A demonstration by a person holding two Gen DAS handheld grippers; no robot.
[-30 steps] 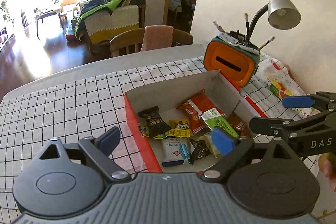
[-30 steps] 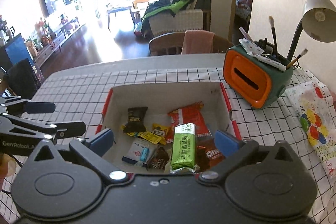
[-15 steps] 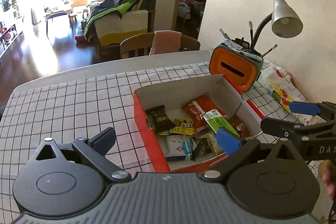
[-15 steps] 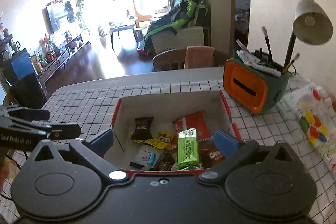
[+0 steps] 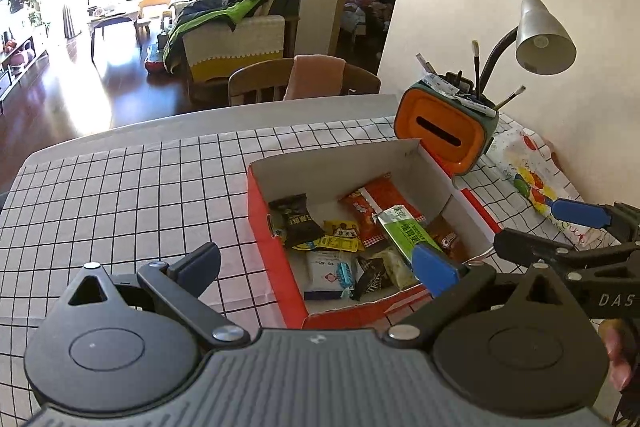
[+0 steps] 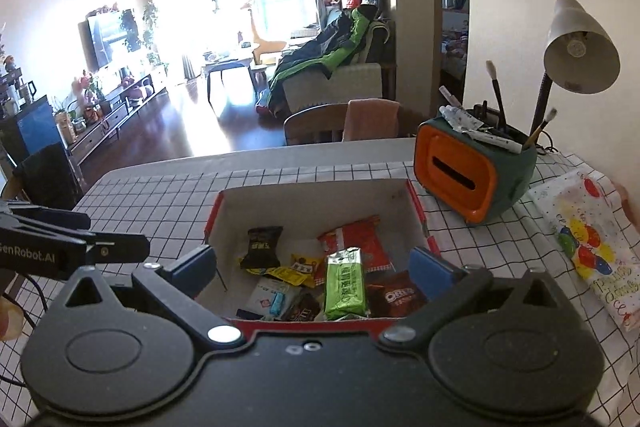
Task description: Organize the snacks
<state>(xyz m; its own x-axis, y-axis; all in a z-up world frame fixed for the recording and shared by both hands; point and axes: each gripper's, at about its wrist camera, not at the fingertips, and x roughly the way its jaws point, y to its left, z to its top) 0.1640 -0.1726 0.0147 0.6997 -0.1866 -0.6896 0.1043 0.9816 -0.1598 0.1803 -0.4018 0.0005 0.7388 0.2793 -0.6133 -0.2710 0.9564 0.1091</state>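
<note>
Right wrist view puts the red box [image 6: 416,211] dead ahead on the checked bench [image 6: 160,199], with every snack I can see lying inside it: green bar [image 6: 346,283] at the middle, Oreo pack [image 6: 396,297] at its 3 o'clock, black packet [image 6: 262,247] toward 10, red pouch [image 6: 354,239] toward 12. My right claw [image 6: 312,267] is spread wide and empty, above the near wall. My left claw [image 5: 316,265] is likewise wide, carrying nothing, off the box's left near corner. I judge the gathering done, or a re-sort about to start. Any next pick calls for dropping into the box and closing across the green bar's narrow width.
</note>
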